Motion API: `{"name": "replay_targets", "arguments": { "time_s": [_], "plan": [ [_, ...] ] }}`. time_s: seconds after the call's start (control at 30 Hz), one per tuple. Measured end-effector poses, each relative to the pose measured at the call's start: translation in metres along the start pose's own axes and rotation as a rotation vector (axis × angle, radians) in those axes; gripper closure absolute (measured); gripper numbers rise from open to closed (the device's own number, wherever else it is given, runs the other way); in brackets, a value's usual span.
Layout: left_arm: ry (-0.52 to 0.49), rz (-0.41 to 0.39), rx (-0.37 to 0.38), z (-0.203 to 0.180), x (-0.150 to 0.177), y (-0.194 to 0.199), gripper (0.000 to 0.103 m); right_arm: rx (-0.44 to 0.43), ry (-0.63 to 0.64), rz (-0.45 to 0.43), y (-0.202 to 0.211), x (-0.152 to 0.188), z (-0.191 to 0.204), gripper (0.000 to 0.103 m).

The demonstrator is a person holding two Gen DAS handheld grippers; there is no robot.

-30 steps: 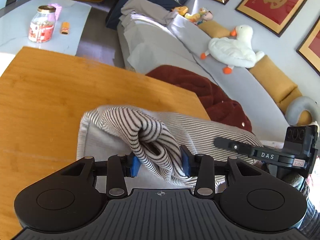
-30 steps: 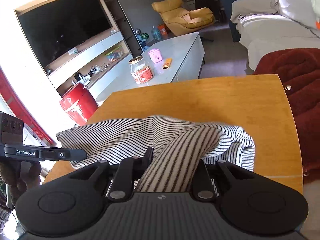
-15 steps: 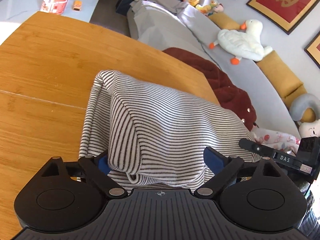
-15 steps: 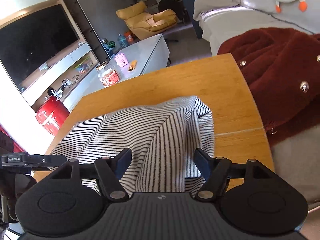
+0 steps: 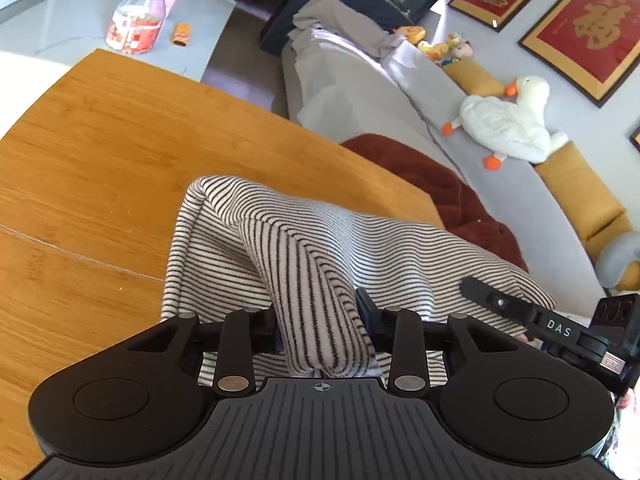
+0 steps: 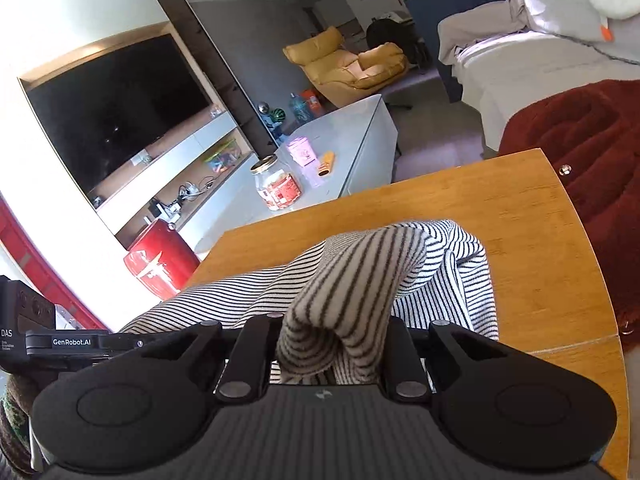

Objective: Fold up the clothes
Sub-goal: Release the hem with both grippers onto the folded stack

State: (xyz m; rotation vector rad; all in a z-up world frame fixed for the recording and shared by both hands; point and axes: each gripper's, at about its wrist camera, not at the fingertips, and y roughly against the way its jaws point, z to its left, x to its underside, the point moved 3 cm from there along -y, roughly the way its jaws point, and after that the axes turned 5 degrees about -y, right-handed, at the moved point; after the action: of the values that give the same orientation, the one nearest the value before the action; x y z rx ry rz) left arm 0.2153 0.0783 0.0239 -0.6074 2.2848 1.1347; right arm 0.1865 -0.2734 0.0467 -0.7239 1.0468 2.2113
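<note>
Left tool (image 5: 320, 320) is clamped on a bunched ridge of the black-and-white striped knit garment (image 5: 380, 248); right tool (image 6: 332, 344) is likewise closed on a gathered hump of the same cloth. Garment is lying on the orange bamboo worktop (image 5: 100, 160), toward its edge nearest the dark red fleece blanket (image 5: 440, 184), with both pinched sections raised off the surface.

Risks:
- Thick bunches are held, not a single edge, so several layers may be caught. A lift or carry-over could then drag lower layers along and spoil whatever fold is already there.
- Knit is soft and slack. If the two tools are moved unevenly, a skewed or wrinkled fold is likely.
- Cloth sits close to the blanket-side edge of the worktop; a pull that way could slide part of it off.

Not resolvable:
- Fingertips of both tools are buried in fabric, so grip depth and layer count cannot be judged.
- Near edge of the garment is hidden behind the tool bodies.
- Sleeves, collar and overall fold state cannot be made out.
</note>
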Motion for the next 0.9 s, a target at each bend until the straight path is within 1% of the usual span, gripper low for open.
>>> {"name": "replay_targets", "arguments": {
  "time_s": [0.1,0.17,0.2,0.23,0.27,0.3,0.33,0.4,0.43,0.47,0.5,0.53,0.57,0.67,0.7,0.8,0.83,0.9],
  "plan": [
    [-0.038,0.004,0.019,-0.010,0.014,0.014,0.066,0.020,0.003,0.046,0.004,0.016,-0.010,0.086],
    [-0.047,0.039,0.011,-0.009,0.028,0.012,0.065,0.060,-0.014,0.094,-0.001,0.029,-0.022,0.083],
    [-0.052,0.060,-0.014,-0.006,0.035,0.009,0.064,0.077,-0.013,0.101,-0.002,0.034,-0.025,0.077],
    [-0.058,0.080,-0.046,-0.001,0.041,0.006,0.064,0.094,-0.013,0.107,-0.003,0.040,-0.029,0.076],
    [-0.064,0.100,-0.078,0.003,0.047,0.003,0.062,0.109,-0.014,0.112,-0.002,0.043,-0.031,0.072],
    [-0.068,0.102,-0.086,0.006,0.050,0.004,0.062,0.123,-0.019,0.105,0.002,0.041,-0.031,0.059],
    [-0.069,0.096,-0.084,0.007,0.050,0.007,0.060,0.148,-0.014,0.075,0.008,0.036,-0.030,0.038],
    [-0.106,0.068,-0.113,0.003,0.046,0.017,0.056,0.185,0.006,-0.003,0.022,0.024,-0.027,0.025],
    [-0.127,0.052,-0.131,0.001,0.043,0.023,0.050,0.196,0.017,-0.039,0.029,0.017,-0.025,0.022],
    [-0.127,0.052,-0.121,-0.002,0.043,0.024,0.043,0.205,0.030,-0.073,0.035,0.010,-0.023,0.020],
    [-0.118,0.059,-0.099,-0.005,0.044,0.024,0.040,0.215,0.044,-0.100,0.038,0.005,-0.021,0.015],
    [-0.110,0.066,-0.077,-0.008,0.044,0.023,0.033,0.228,0.056,-0.109,0.034,0.001,-0.021,0.010],
    [-0.101,0.073,-0.055,-0.011,0.045,0.023,0.028,0.242,0.069,-0.118,0.031,-0.002,-0.020,0.009],
    [-0.074,0.094,0.010,-0.019,0.047,0.022,0.022,0.287,0.106,-0.138,0.019,-0.012,-0.020,0.008],
    [-0.066,0.101,0.032,-0.022,0.047,0.021,0.021,0.317,0.122,-0.116,0.008,-0.012,-0.024,0.008],
    [-0.039,0.121,0.097,-0.031,0.049,0.020,0.020,0.456,0.190,-0.025,-0.023,0.001,-0.035,0.007],
    [-0.036,0.127,0.100,-0.031,0.051,0.016,0.020,0.467,0.213,-0.023,-0.025,0.007,-0.035,0.003],
    [-0.033,0.138,0.090,-0.028,0.055,0.003,0.019,0.487,0.259,-0.019,-0.028,0.020,-0.035,0.000]
  ]
}}
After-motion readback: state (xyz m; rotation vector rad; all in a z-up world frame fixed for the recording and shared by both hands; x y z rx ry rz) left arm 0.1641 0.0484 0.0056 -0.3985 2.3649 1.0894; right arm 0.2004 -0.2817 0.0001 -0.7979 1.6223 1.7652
